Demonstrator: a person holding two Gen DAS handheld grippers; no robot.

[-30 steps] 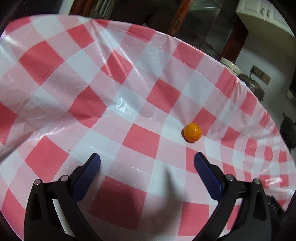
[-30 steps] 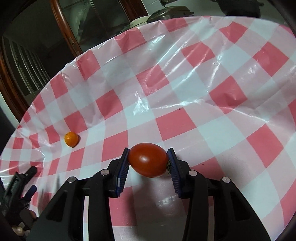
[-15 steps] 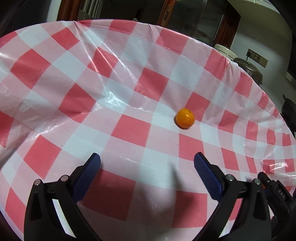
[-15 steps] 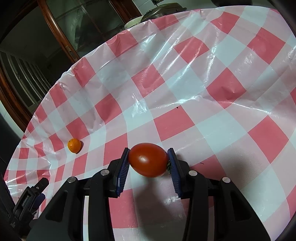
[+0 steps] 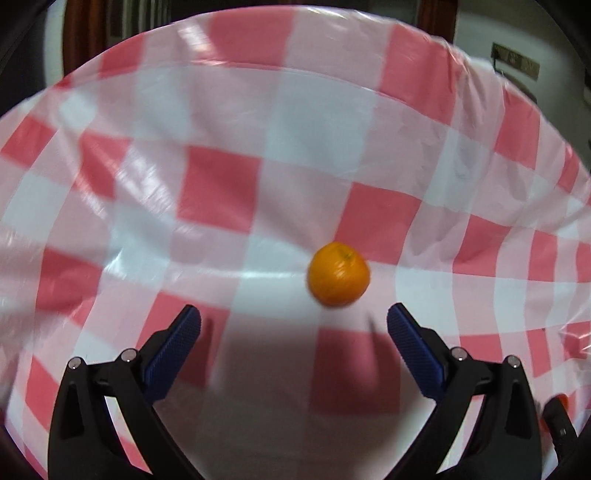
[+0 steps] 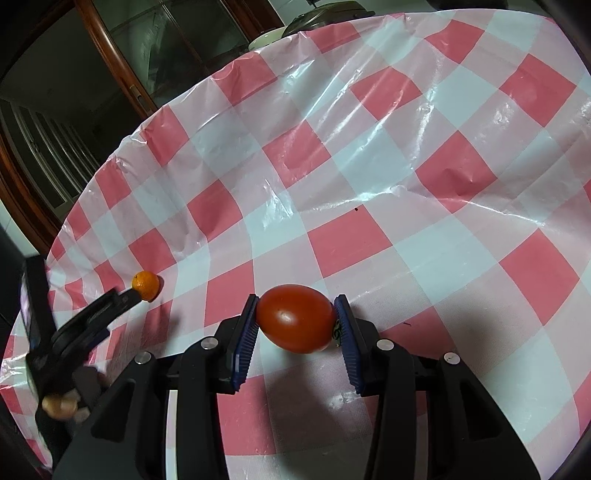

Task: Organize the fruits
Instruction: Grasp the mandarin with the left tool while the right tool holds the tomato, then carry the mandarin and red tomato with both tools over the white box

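Observation:
A small orange fruit (image 5: 338,273) lies on the red-and-white checked tablecloth (image 5: 221,195), just beyond the tips of my left gripper (image 5: 293,319), which stands open and holds nothing. The same orange fruit (image 6: 146,285) shows at the far left of the right wrist view, with the left gripper's dark fingers (image 6: 110,301) reaching up to it. My right gripper (image 6: 295,319) is shut on a red oval tomato (image 6: 295,317), held a little above the cloth (image 6: 369,192). The left wrist view is blurred by motion.
The table's far edge (image 6: 177,107) curves across the upper left, with a dark wooden glass-door cabinet (image 6: 129,66) behind it. A pot and a bowl (image 6: 314,22) stand beyond the edge. A person's fingers (image 6: 59,404) grip the left tool at lower left.
My left gripper has closed in on the orange fruit, which now looks larger and sits just ahead of its open jaws. The right gripper has stayed put with the tomato.

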